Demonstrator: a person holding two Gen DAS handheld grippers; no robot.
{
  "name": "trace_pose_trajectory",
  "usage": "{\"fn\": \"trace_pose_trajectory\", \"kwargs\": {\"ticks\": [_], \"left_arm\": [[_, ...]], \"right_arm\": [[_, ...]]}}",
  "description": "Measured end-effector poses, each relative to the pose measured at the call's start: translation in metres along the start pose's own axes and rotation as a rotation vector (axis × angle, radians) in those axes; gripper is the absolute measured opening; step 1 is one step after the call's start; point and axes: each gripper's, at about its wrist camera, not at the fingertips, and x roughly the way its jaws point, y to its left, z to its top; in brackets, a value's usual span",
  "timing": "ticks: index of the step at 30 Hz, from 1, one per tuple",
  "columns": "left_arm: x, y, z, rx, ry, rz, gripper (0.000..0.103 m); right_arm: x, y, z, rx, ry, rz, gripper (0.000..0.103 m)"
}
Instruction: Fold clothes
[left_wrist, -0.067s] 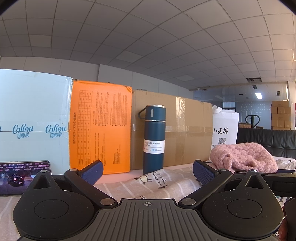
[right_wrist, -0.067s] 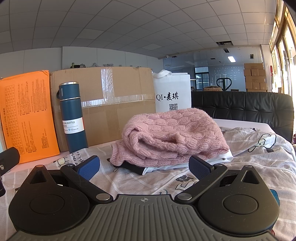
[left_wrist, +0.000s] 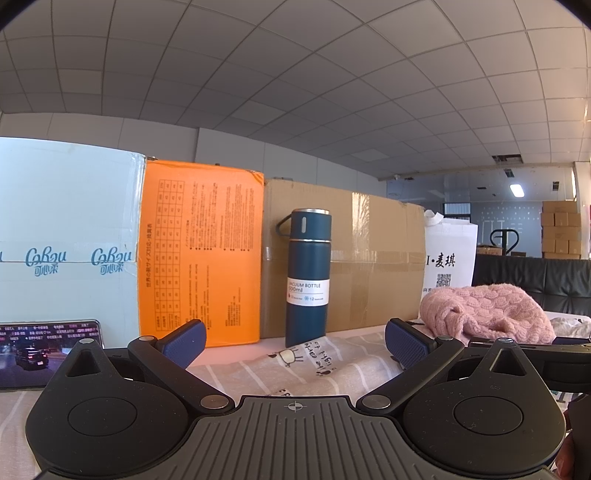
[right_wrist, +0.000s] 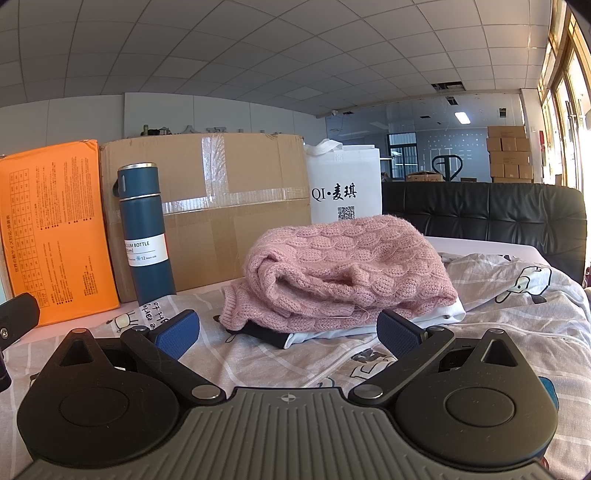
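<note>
A grey striped garment with cartoon prints (right_wrist: 491, 332) lies spread on the table; it also shows in the left wrist view (left_wrist: 295, 365). A folded pink knit sweater (right_wrist: 351, 269) rests on top of folded white and dark clothes (right_wrist: 436, 317) at the back; the sweater shows at the right of the left wrist view (left_wrist: 484, 310). My right gripper (right_wrist: 288, 332) is open and empty, low over the striped garment, just in front of the pile. My left gripper (left_wrist: 295, 341) is open and empty, low over the garment's left part.
A blue vacuum bottle (left_wrist: 308, 277) stands at the back, in front of a cardboard box (right_wrist: 229, 206). An orange box (left_wrist: 199, 258), a pale box (left_wrist: 66, 240) and a white bag (right_wrist: 347, 188) line the back. A phone (left_wrist: 40, 350) leans at left. A black sofa (right_wrist: 517, 214) stands behind.
</note>
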Motion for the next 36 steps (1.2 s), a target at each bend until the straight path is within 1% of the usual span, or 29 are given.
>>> {"fn": "trace_pose_trajectory", "kwargs": {"ticks": [36], "left_arm": [[0.0006,-0.0005,0.0,0.005,0.005,0.003,0.103]], "right_arm": [[-0.0003,-0.0001,-0.0002,0.0,0.0,0.001,0.103]]}}
